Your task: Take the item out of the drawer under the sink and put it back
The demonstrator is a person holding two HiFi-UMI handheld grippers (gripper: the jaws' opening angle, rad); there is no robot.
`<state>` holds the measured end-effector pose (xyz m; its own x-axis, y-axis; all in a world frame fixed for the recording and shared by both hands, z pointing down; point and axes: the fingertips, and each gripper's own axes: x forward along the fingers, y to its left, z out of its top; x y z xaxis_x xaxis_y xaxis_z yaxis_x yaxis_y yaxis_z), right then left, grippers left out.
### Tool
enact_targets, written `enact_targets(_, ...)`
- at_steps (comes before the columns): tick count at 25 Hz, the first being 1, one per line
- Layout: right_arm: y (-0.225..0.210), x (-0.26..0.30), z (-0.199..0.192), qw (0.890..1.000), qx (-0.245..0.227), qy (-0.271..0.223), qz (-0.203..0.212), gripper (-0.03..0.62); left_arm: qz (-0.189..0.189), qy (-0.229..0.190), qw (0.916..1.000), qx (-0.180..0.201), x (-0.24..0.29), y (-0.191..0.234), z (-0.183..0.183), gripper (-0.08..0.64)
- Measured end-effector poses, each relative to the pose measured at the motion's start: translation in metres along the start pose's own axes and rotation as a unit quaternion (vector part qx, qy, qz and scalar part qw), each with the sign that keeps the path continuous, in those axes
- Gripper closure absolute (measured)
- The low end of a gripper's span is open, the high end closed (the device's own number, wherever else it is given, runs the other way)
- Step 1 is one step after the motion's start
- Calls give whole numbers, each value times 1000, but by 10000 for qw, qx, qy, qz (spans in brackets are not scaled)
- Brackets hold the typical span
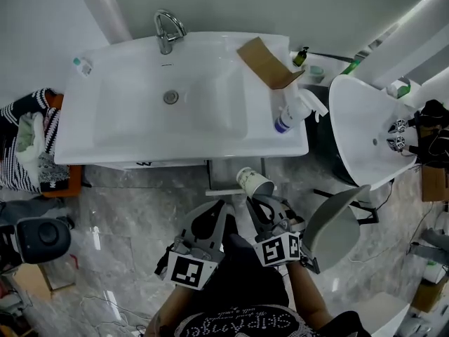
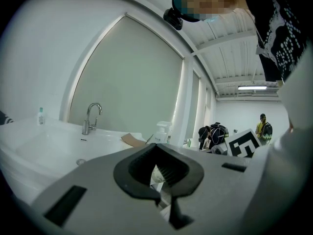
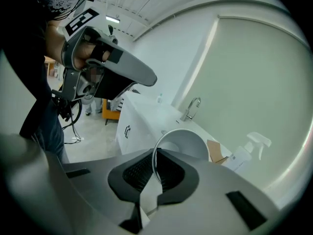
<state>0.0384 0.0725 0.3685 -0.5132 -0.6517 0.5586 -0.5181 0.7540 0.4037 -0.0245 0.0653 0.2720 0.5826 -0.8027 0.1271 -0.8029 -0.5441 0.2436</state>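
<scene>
Right fingers (image 1: 258,201) are clamped on the cup (image 1: 254,182). In the right gripper view I can see them pinching its rim (image 3: 182,146), one finger inside the mouth and one outside. The cup is tipped over on its side in the air, with the open mouth facing my gripper and the bottom pointing at the sink (image 1: 126,128). It hangs just in front of the white cabinet under the sink, near the middle of the front edge, above the grey marble floor (image 1: 126,209).

The left gripper (image 1: 212,215) sits just left of the right one, a little nearer to me. Its fingers (image 2: 146,168) are drawn in narrow with nothing held; the white I glimpse through the gap is the cup beyond them.

Up on the sink top, the tap (image 1: 167,30) stands at the far edge. A piece of brown cardboard (image 1: 265,62) lies at the far right corner. A white spray bottle (image 1: 295,111) lies on its side near the right end. I can't make out from here whether the drawer below is open or pushed in.
</scene>
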Motion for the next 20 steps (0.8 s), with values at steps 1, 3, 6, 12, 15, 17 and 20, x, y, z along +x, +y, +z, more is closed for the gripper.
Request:
enact_targets(1, 1, 4, -4, 10000, -27, 50, 51, 568, 18, 25, 10000, -21, 1, 1, -3, 557)
enact_targets(3, 2, 11, -14, 9997, -81, 150, 158, 568, 60, 84, 9999, -82, 4, 3, -9, 557)
enact_targets(6, 5, 25, -29, 9987, -233, 315, 325, 568, 137, 188, 9995, -203, 9, 10, -19, 557)
enact_targets(12, 11, 57, -57, 9953, -418, 569, 659, 568, 224, 271, 9989, -311, 21, 24, -34, 557)
enact_targets(15, 16, 70, -71, 9924, -546, 671, 874, 568, 297, 328, 9982, -416, 25, 27, -44, 557)
enact_targets(17, 20, 80, -81, 9899, -644, 756, 1013, 568, 347, 393, 9974, -500, 25, 29, -54, 557)
enact_targets(20, 24, 97, -97, 9863, -741, 873, 1189, 568, 421, 497, 9959, -622, 26, 34, -70, 557)
